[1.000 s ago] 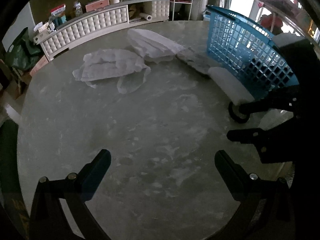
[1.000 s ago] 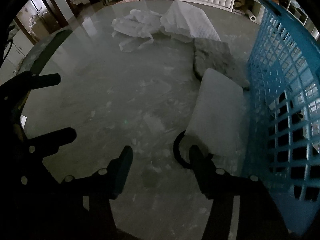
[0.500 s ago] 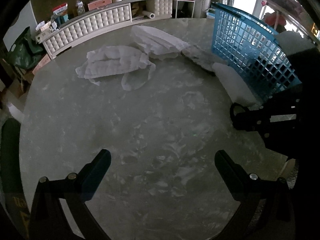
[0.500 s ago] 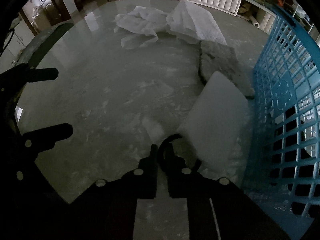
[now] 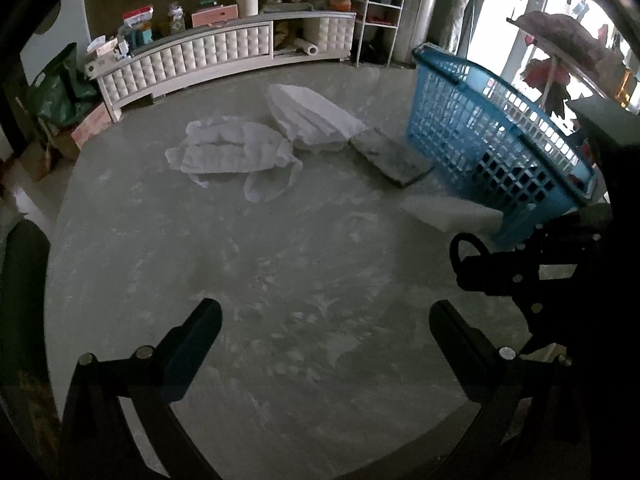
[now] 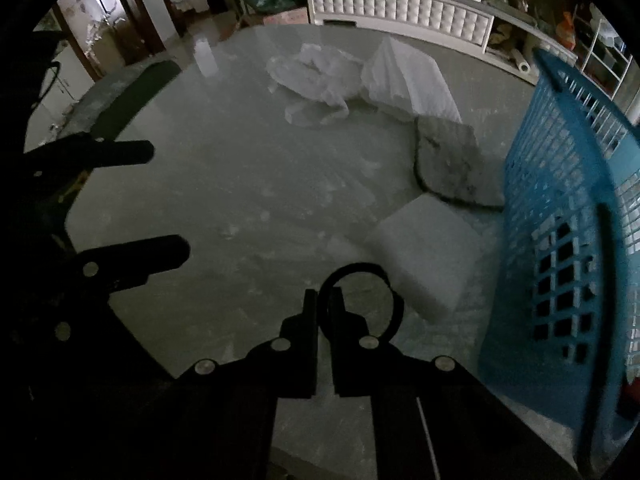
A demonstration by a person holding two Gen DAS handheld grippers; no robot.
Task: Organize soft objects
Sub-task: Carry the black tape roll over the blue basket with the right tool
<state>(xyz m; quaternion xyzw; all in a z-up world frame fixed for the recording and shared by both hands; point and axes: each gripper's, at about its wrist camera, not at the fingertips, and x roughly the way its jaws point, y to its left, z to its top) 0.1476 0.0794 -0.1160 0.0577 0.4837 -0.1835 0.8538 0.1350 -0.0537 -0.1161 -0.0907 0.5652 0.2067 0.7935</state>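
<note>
A: Step in hand?
B: Looks like carrying. Right gripper (image 6: 325, 312) pinching a thin black ring (image 6: 362, 302), jaws nearly together on its near-left edge, ring lifted clear of the table (image 6: 224, 200). Hovering near the white foam block (image 6: 428, 264), just left of the blue basket (image 6: 560, 216).
A: Left side?
B: Left gripper (image 5: 325, 332) spread wide, holding nothing, hanging over bare tabletop at the near edge. Not touching anything.
A: Remaining stuff?
B: Foam block lying against the basket's near-left corner. Grey pad (image 6: 452, 160) just beyond it, touching or almost touching the basket wall. Further out, folded white cloth (image 6: 408, 76) and crumpled white cloth (image 6: 320, 76) side by side. Basket contents mostly hidden; can't tell.
A: Next?
B: Probably swinging right and up over the basket rim, then releasing the ring inside. Needing enough lift to clear the tall wall. Afterwards, going for the foam block, likely needing a much wider opening.
</note>
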